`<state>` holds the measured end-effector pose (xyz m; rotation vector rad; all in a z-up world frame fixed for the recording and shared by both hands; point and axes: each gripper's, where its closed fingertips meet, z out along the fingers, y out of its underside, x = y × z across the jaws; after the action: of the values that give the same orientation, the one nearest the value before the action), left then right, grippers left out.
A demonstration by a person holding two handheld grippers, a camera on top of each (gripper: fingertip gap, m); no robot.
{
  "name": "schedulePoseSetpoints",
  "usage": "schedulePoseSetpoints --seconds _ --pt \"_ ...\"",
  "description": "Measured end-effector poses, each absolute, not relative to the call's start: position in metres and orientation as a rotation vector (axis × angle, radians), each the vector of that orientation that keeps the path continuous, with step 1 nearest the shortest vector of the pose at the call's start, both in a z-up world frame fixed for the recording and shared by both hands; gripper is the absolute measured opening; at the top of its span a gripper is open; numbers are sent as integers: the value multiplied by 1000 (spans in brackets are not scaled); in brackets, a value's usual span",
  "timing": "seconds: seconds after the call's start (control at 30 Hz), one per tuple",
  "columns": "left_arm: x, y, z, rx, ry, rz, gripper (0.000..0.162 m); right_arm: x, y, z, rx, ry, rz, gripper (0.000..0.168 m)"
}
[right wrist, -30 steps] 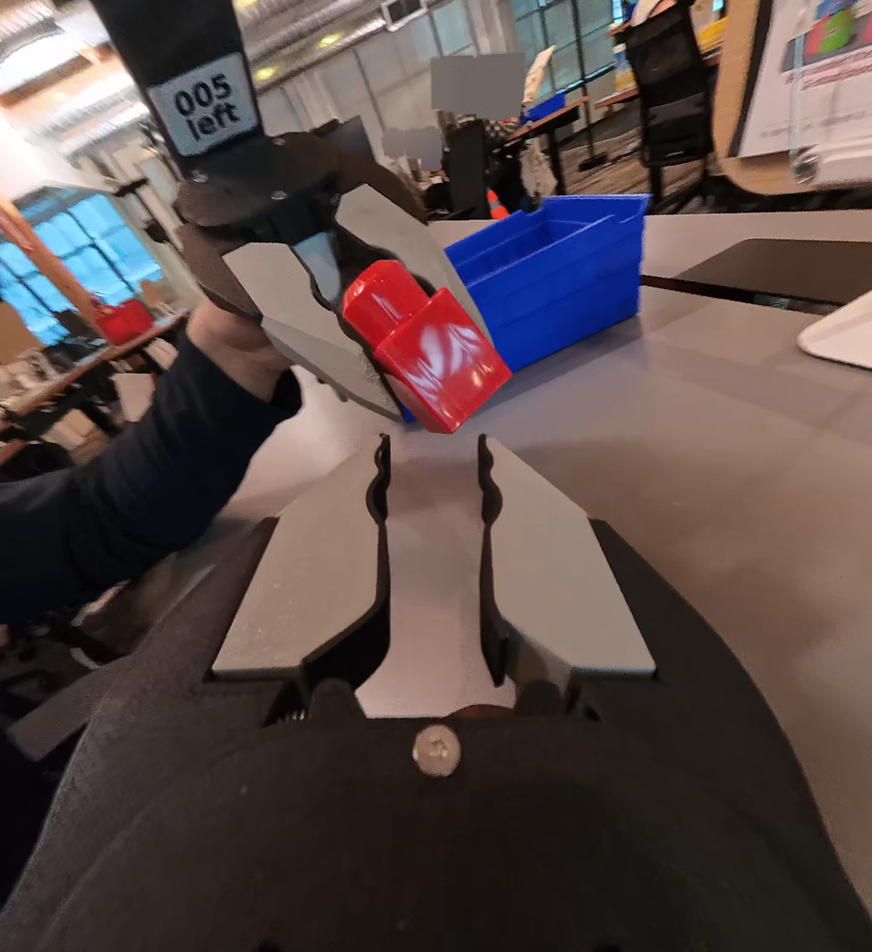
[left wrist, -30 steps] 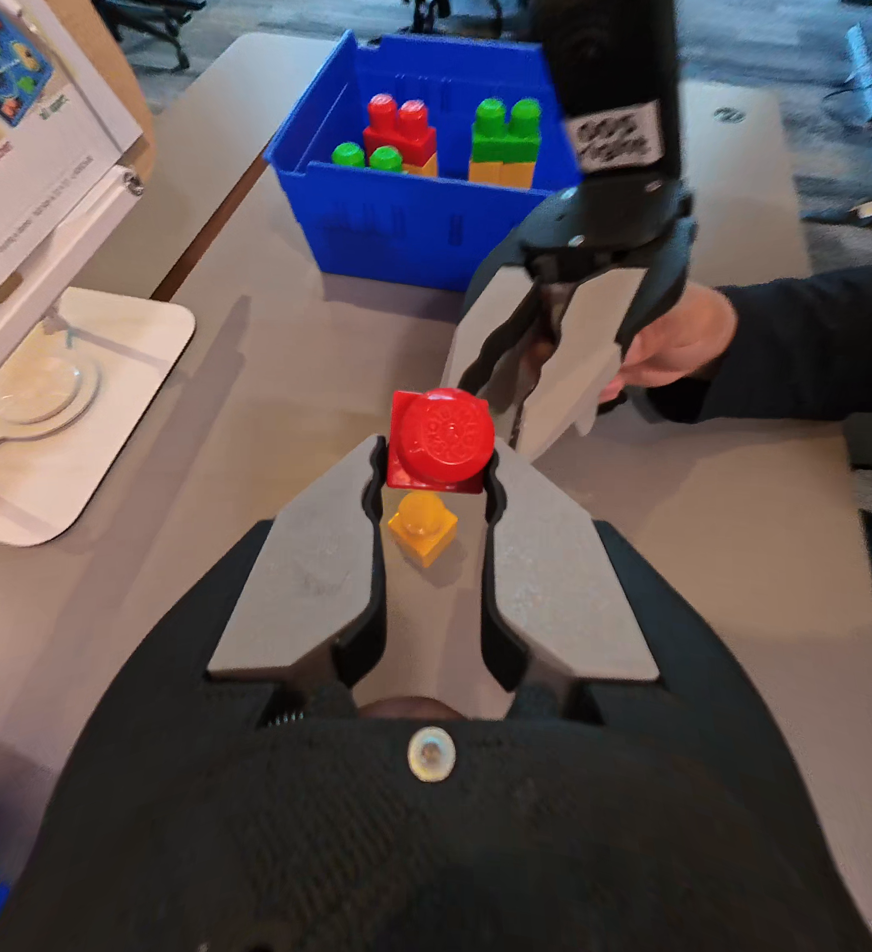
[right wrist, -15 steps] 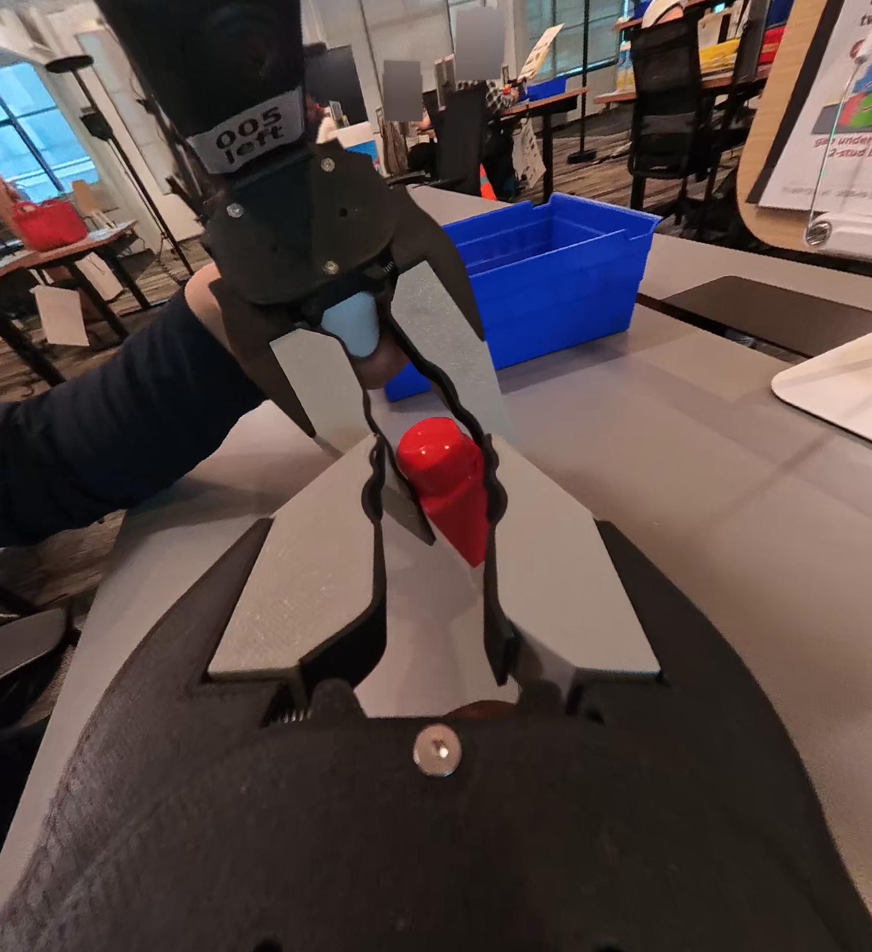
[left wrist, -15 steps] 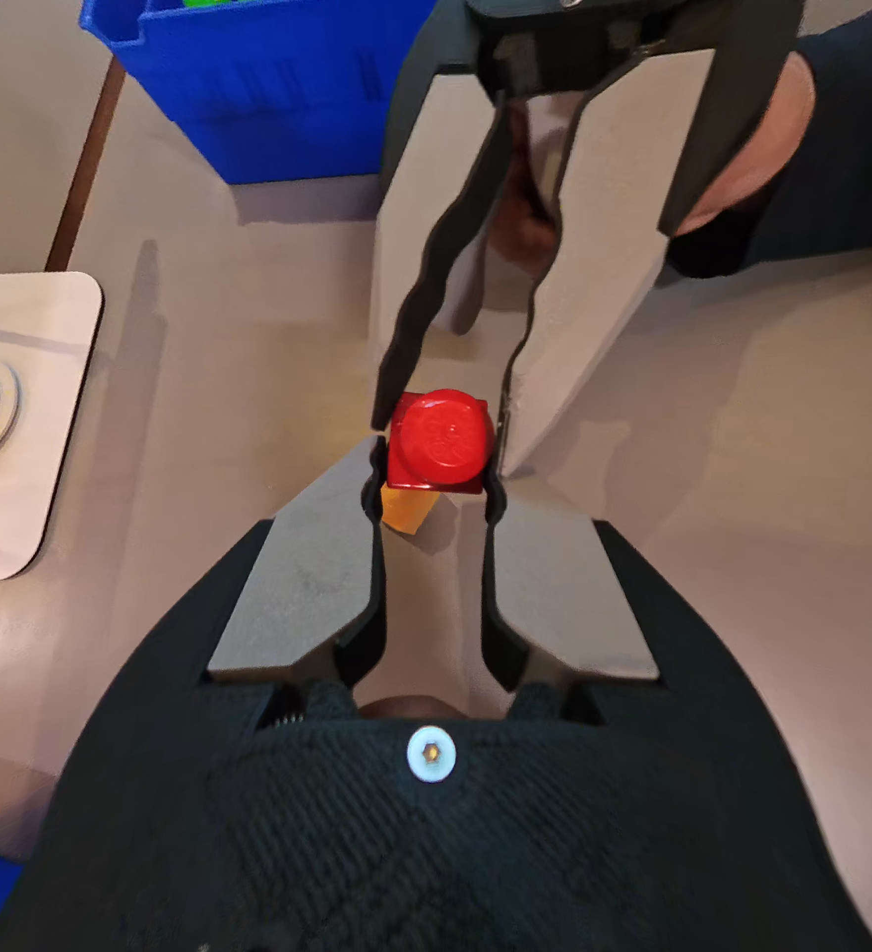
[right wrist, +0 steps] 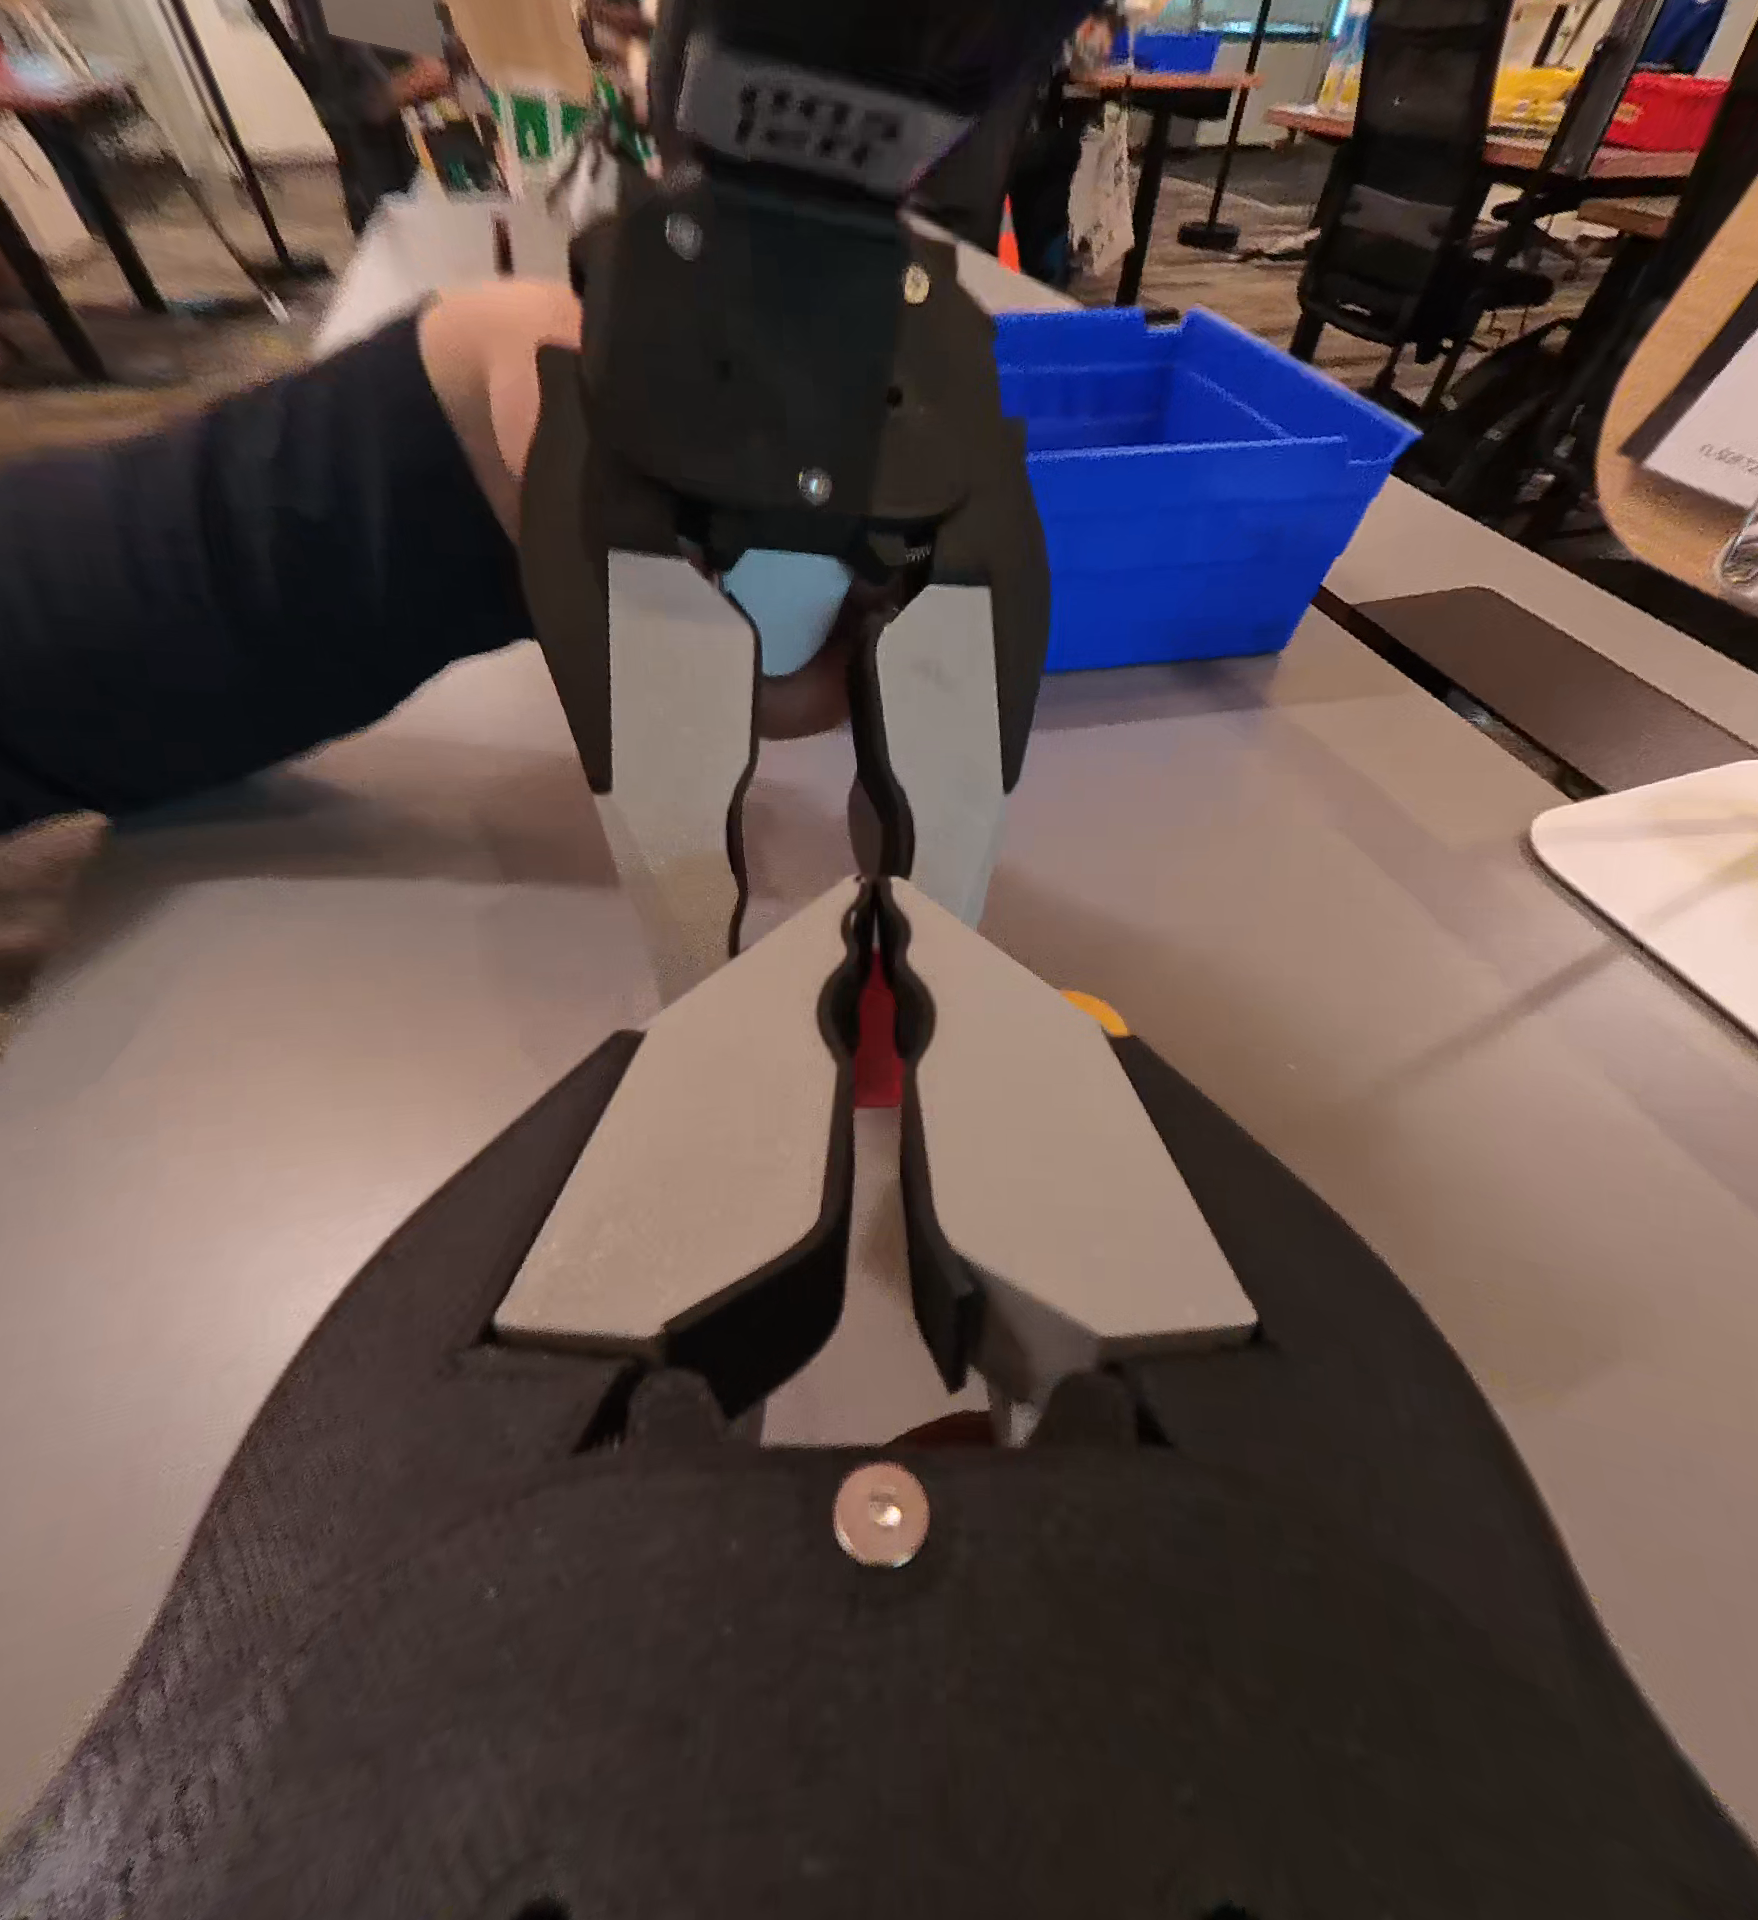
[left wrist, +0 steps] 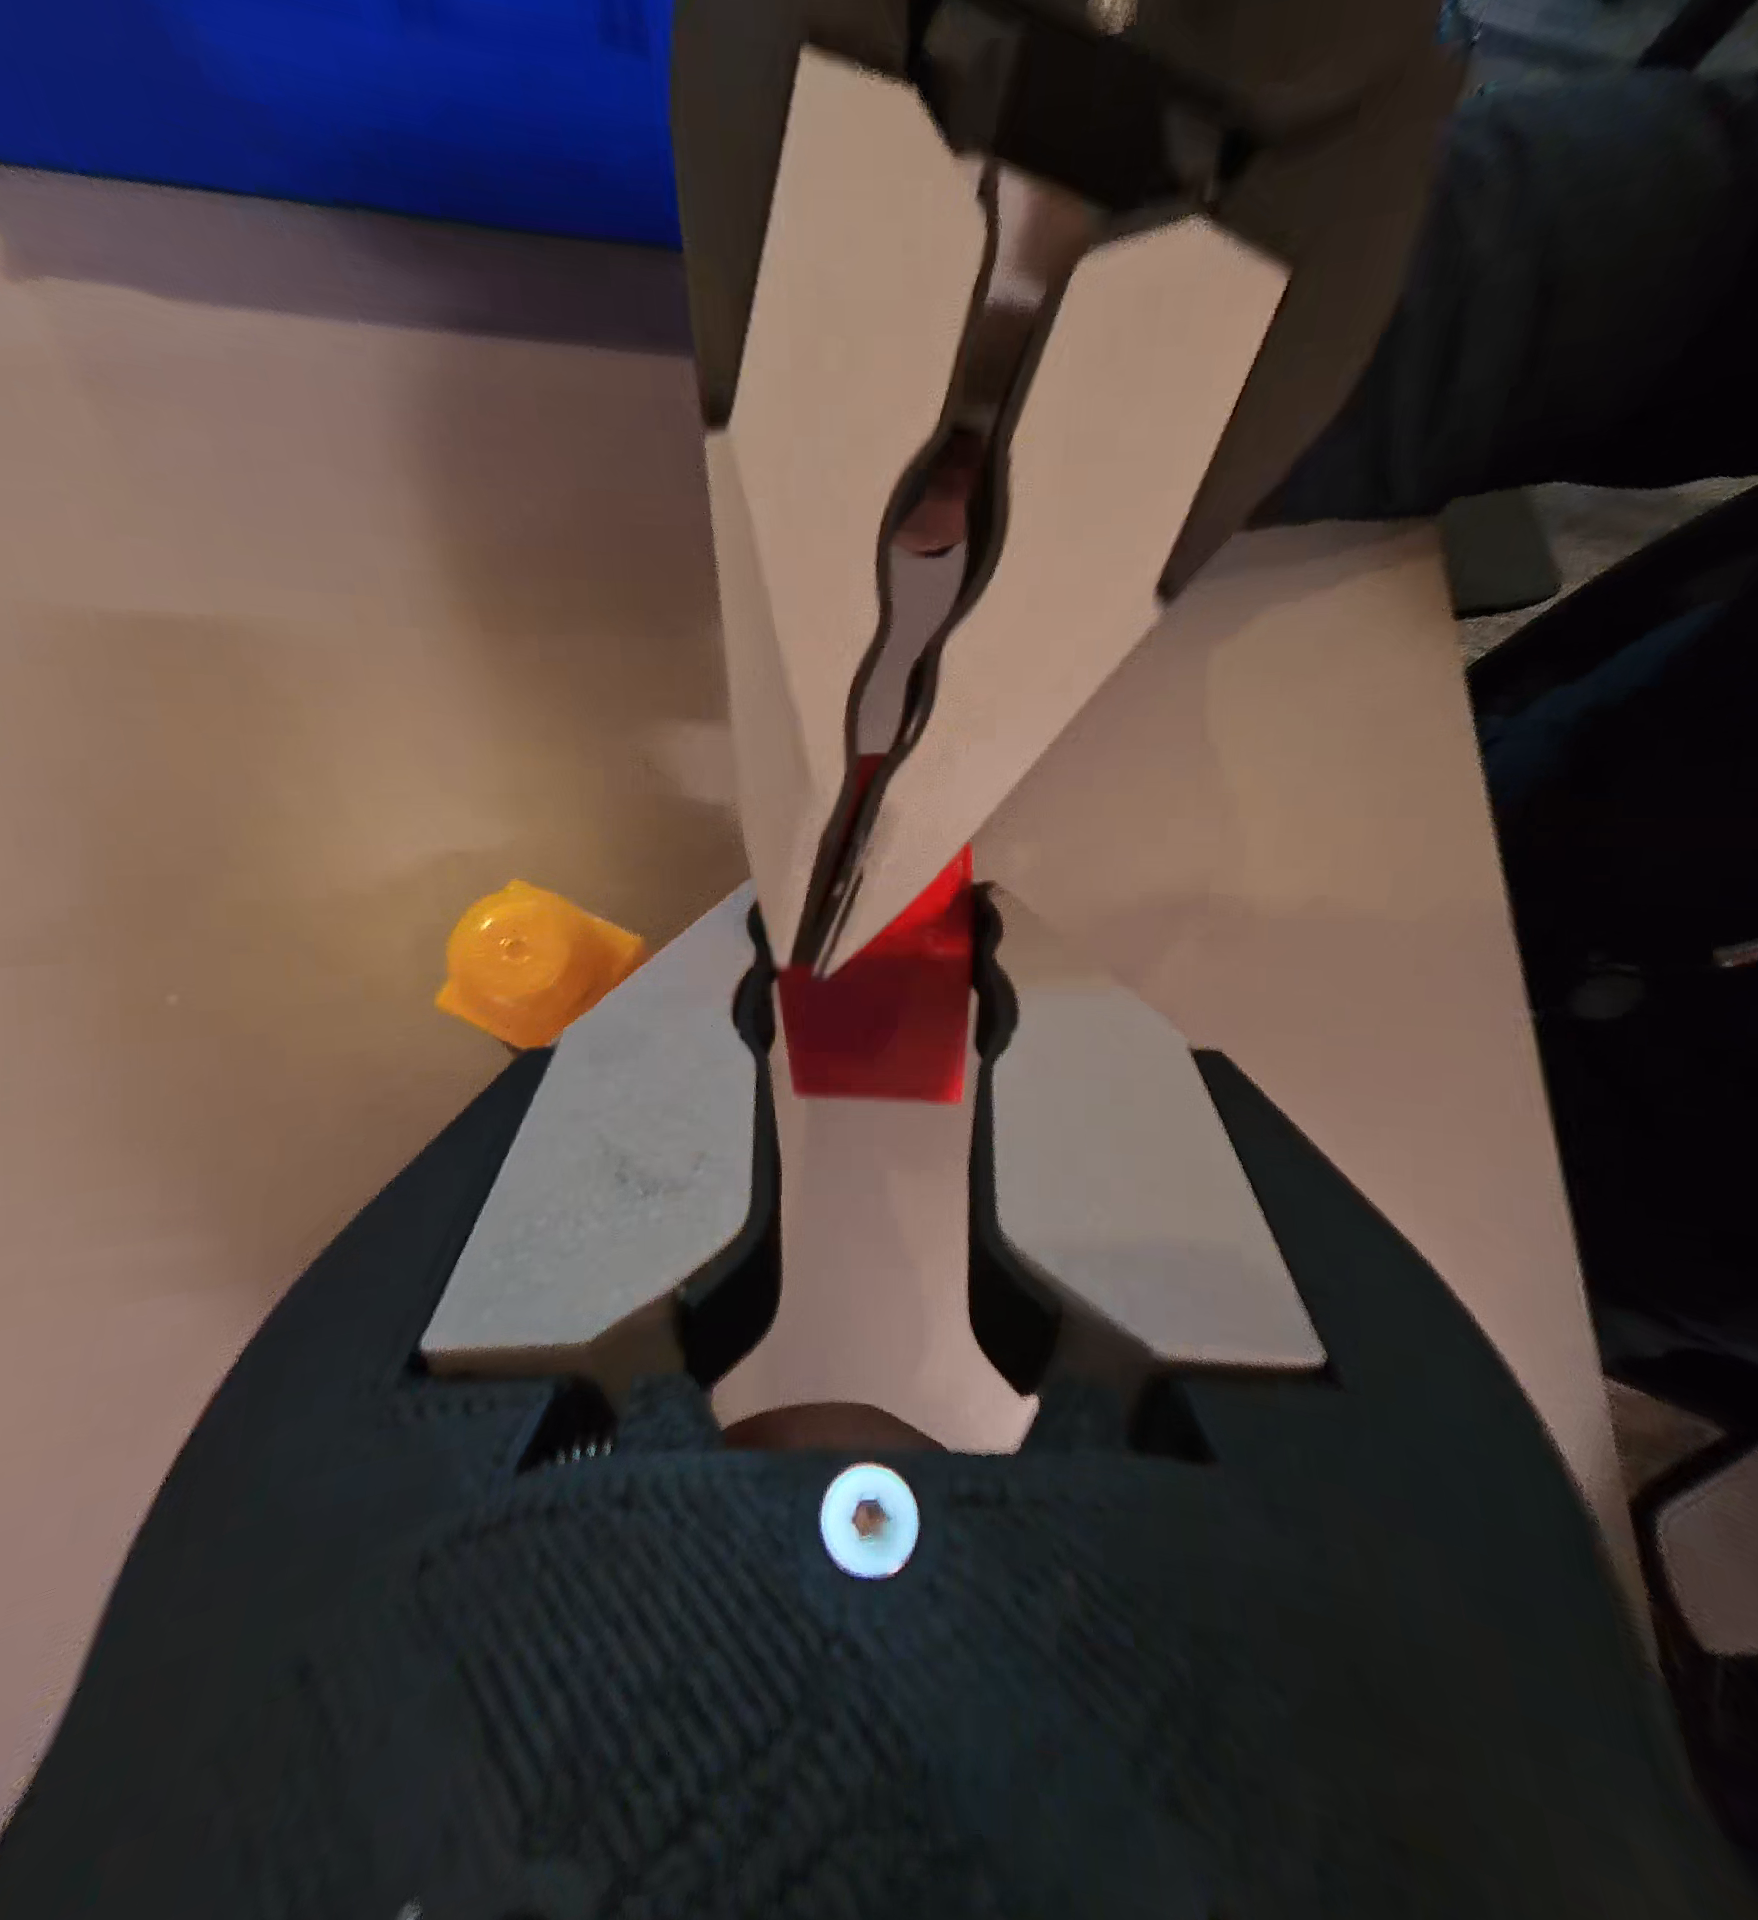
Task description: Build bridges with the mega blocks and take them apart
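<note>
The left tongs [left wrist: 870, 997] clamp the red block [left wrist: 875, 1023] by its sides above the worktop [left wrist: 231, 644], while the right tongs [right wrist: 873, 935], nearly shut, pinch its stud from opposite, the orange block [left wrist: 527, 961] lying loose to the left.

glossy plastic red block [left wrist: 875, 1029] and orange block [left wrist: 522, 961]; smooth matt grey table [left wrist: 231, 644]; shiny blue plastic bin [right wrist: 1197, 499].

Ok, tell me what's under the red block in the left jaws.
Under the red block only bare table shows; it is not stacked. The orange block lies apart to its left. The right gripper covers the red block's top, hiding its stud.
</note>
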<state>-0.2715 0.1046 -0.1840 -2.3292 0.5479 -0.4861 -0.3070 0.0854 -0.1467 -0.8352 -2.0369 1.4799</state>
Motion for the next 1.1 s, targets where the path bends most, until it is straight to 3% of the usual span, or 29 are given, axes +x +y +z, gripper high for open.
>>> schedulePoseSetpoints --seconds 0.33,0.57,0.7,0.93,1.1 --pt "-286 127 -181 -2311 428 -336 34 -316 106 -147 -1022 -1985 1533 0" --pt "-302 135 -170 -2278 450 -95 34 -316 136 -129 -1275 -1857 1732 38" --pt "-310 140 -165 -2279 481 101 33 -314 131 -130 -1405 -1842 1888 44" --pt "-316 147 -171 -2300 528 346 34 -322 130 -155 -1510 -1875 1740 35" --pt "-314 149 -173 -2314 467 272 34 -322 135 -157 -1503 -1874 1667 32"
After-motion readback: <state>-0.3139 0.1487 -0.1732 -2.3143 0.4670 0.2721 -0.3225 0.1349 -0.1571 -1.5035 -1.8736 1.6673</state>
